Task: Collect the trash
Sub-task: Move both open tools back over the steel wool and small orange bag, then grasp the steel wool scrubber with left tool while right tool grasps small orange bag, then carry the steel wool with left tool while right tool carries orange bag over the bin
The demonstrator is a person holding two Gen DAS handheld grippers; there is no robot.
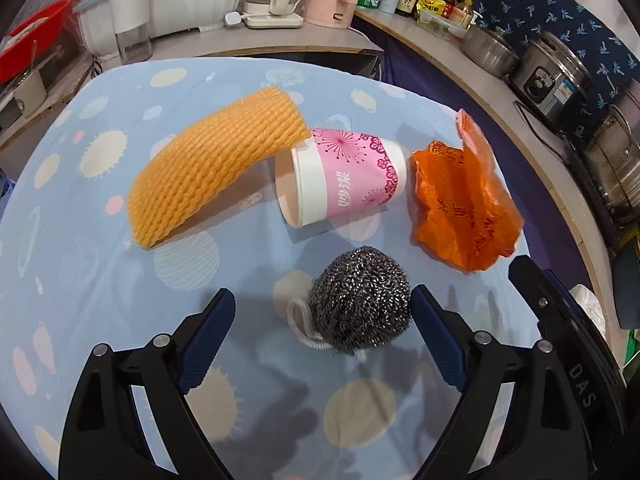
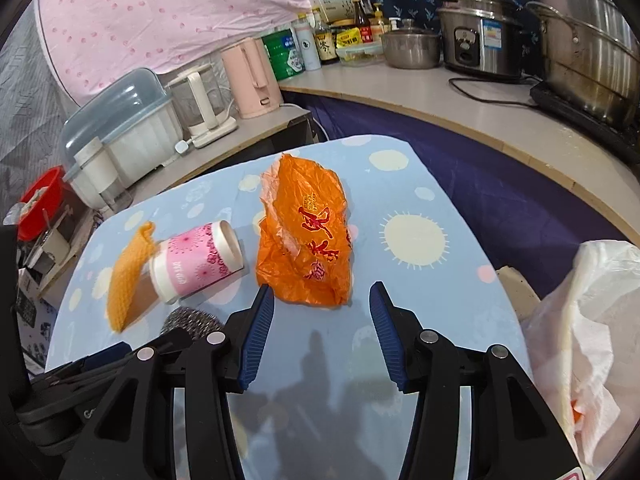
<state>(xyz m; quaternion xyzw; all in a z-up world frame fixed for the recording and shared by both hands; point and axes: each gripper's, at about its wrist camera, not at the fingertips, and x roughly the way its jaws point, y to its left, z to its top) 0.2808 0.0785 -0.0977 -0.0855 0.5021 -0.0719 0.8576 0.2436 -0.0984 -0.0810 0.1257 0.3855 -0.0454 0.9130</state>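
Left wrist view looks down on a desk (image 1: 80, 264) covered in pale blue cloth printed with cream suns and dots. Largest of the trash on it is a yellow-orange foam net sleeve (image 1: 212, 168), ribbed and curved like a banana, lying at the left with its far end resting against the mouth rim of a paper cup (image 1: 344, 178). That cup lies on its side at the middle of the desk, white with a pink band of flower prints, its open mouth turned toward the foam. Just to its right sits a crumpled orange plastic bag (image 1: 464, 208) with red printing, apart from the cup. Nearest the camera is a steel wool scrubber (image 1: 360, 300), a grey metallic ball with a white cord loop at its left side.

The left gripper (image 1: 320, 308) stands wide open, the scrubber between its blue pads (image 1: 208, 336) but not pressed by them. In the right wrist view, the right gripper (image 2: 322, 304) is about half open and empty, its tips just short of the bag's near edge. A white plastic bag (image 2: 592, 320) hangs off the desk's right side.
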